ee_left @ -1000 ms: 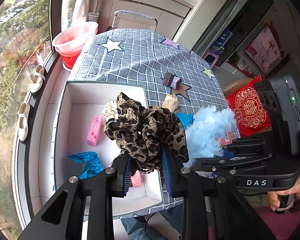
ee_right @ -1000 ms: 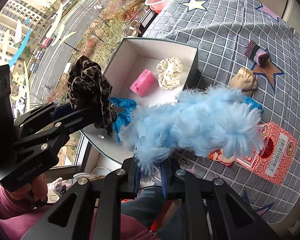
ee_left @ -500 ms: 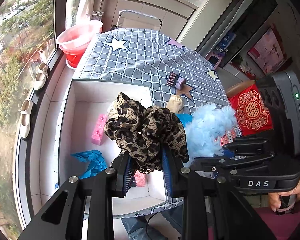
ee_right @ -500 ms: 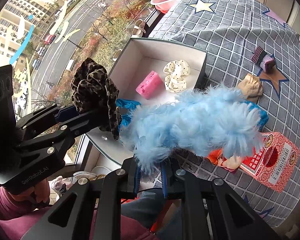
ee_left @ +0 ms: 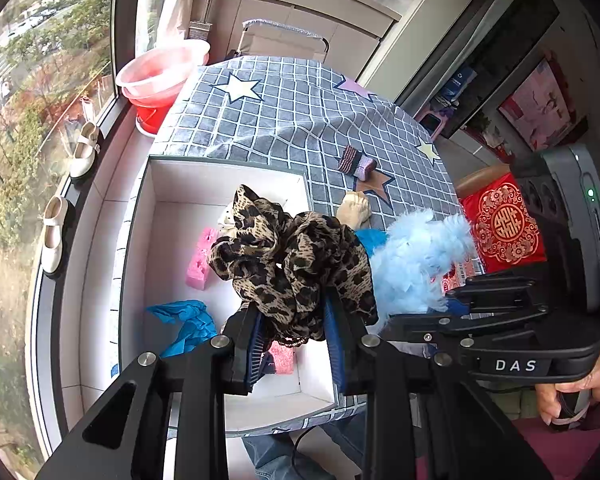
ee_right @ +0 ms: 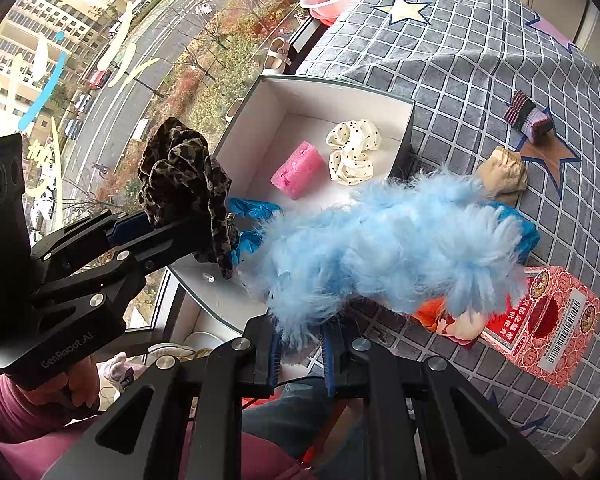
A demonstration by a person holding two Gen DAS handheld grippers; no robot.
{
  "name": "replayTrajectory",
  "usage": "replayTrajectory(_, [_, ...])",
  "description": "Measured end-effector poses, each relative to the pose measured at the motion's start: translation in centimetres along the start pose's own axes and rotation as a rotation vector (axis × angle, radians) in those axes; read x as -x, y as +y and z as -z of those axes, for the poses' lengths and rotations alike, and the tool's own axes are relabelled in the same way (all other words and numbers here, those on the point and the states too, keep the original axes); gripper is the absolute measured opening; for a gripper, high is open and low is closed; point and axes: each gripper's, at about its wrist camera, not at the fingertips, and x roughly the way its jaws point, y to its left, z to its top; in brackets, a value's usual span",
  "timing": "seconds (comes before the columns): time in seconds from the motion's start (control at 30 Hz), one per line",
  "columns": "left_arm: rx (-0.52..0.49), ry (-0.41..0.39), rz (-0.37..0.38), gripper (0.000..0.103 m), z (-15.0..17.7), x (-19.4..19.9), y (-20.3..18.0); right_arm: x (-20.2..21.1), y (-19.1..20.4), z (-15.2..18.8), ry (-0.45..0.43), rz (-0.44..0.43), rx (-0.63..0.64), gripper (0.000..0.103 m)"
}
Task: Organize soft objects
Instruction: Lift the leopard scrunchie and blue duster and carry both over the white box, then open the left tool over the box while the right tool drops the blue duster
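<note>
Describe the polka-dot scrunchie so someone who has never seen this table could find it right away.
Start at the open white cardboard box on the grey checked tablecloth, at the window side. On the box floor, toward its far end, a cream fabric scrunchie with black dots lies beside a pink foam block. It is the only ruffled, pale, spotted ring there; the crumpled blue glove nearby is plain.

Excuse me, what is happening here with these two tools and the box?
A person is sorting soft things into a white box. The left gripper is shut on a leopard-print scrunchie, held above the box. The right gripper is shut on a fluffy blue piece, held over the box's near edge. A pink sponge and a dotted scrunchie already lie inside.
</note>
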Motion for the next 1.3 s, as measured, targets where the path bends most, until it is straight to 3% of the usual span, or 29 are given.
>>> replayTrajectory(0.87, [0.072, 0.036, -0.147, 0.030, -1.1, -2.7, 4.5, -2.1, 2.1, -5.6, 0.004, 0.035, 0.133, 0.017])
replayTrajectory(1.3, [0.086, 0.062, -0.191, 0.030, -1.0, -4.0, 4.7, -2.7, 2.7, -6.7, 0.007, 0.041, 0.155, 0.017])
